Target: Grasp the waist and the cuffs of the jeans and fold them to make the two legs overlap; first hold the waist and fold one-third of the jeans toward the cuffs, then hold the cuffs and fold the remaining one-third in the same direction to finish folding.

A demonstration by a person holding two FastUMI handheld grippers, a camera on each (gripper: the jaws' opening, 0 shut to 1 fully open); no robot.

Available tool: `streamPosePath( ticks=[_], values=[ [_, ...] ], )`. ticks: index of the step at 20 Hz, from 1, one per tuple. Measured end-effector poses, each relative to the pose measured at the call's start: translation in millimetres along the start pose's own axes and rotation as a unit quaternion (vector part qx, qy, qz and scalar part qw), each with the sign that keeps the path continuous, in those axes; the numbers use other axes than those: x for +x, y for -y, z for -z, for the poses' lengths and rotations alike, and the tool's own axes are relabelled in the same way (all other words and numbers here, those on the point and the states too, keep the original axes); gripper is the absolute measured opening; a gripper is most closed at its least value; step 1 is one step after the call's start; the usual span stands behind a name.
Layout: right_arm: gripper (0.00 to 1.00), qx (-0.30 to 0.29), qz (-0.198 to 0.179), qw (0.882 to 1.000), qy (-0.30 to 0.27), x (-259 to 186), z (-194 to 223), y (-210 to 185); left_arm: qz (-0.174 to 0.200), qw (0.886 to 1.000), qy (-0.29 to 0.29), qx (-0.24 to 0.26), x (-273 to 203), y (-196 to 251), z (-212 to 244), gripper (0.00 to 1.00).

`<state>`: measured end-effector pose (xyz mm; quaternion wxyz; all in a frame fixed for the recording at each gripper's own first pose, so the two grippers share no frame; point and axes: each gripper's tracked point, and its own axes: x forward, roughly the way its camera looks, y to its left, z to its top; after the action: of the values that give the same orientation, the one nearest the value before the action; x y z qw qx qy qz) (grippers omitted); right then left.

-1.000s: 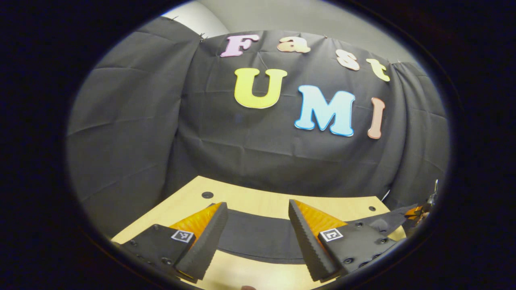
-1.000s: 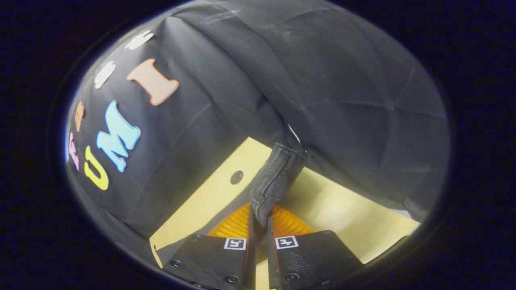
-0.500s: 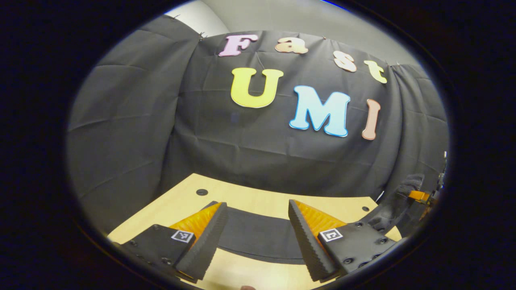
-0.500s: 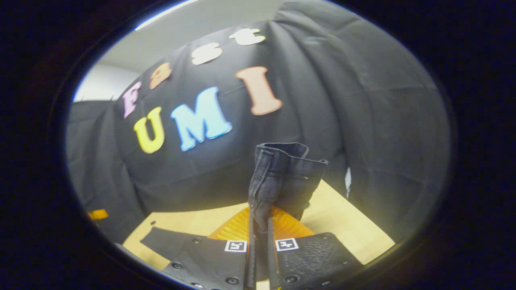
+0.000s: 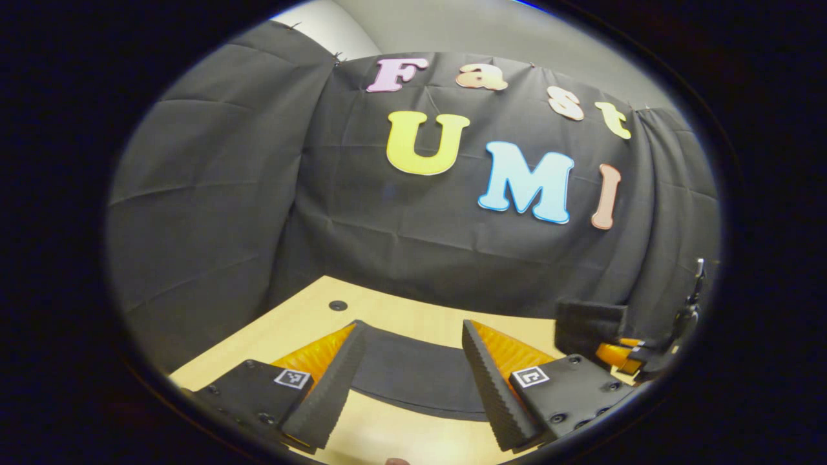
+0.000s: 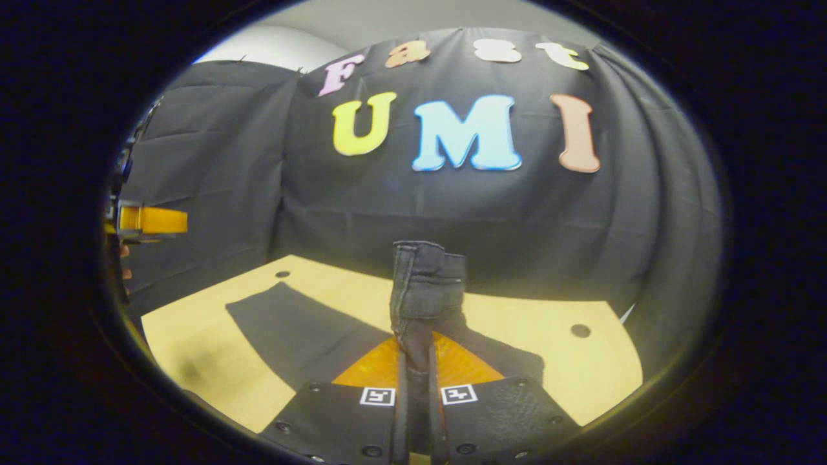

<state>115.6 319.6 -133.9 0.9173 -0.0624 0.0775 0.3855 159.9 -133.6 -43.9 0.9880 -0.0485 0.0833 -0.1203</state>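
Note:
The dark jeans (image 5: pixel 413 371) lie flat on the wooden table (image 5: pixel 303 316), just beyond my left gripper (image 5: pixel 413 329), which is open and holds nothing. In the right gripper view, my right gripper (image 6: pixel 415 361) is shut on a bunched end of the jeans (image 6: pixel 423 284), a hemmed edge that looks like the cuffs. That end sticks upright above the fingers. The rest of the jeans (image 6: pixel 303 329) trails off to the left on the table (image 6: pixel 549 361). The left gripper view has the right gripper (image 5: pixel 623 354) at the far right, with a lifted flap of jeans (image 5: pixel 591 326) above it.
Black cloth walls close the table in at the back and sides. Small round holes (image 6: pixel 580 330) mark the tabletop near its far corners. An orange finger of the left gripper (image 6: pixel 152 219) and a bit of a hand appear at the right gripper view's left edge.
My right gripper has swung round to face the back wall, carrying the gripped end up and inward over the table. The left gripper has hardly moved and stays open.

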Motion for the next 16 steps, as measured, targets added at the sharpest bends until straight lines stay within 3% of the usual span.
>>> streamPosePath(
  ticks=[1,2,7,9,11,14,16],
  values=[
    [0.06,-0.006,-0.005,1.0,-0.013,7,13,-11,-0.002,1.0,-0.001,-0.002,-1,-5,2,0.97],
    [0.11,-0.015,-0.011,1.0,-0.02,17,23,-20,-0.005,1.0,-0.003,-0.003,-3,-8,4,0.98],
    [0.13,-0.046,-0.038,0.996,-0.072,36,75,-58,-0.018,1.0,-0.016,-0.017,-7,-26,20,0.97],
    [0.25,-0.041,-0.037,0.994,-0.09,43,86,-56,-0.023,0.999,-0.021,-0.019,-7,-32,27,0.97],
    [0.29,-0.044,-0.034,0.994,-0.092,36,85,-58,-0.026,0.999,-0.026,-0.024,-6,-36,33,0.98],
    [0.59,-0.045,-0.041,0.993,-0.105,18,85,-58,-0.031,0.998,-0.039,-0.047,0,-46,44,0.97],
    [0.83,-0.048,-0.034,0.995,-0.077,5,66,-54,-0.039,0.995,-0.055,-0.074,10,-58,56,0.98]
  ],
)
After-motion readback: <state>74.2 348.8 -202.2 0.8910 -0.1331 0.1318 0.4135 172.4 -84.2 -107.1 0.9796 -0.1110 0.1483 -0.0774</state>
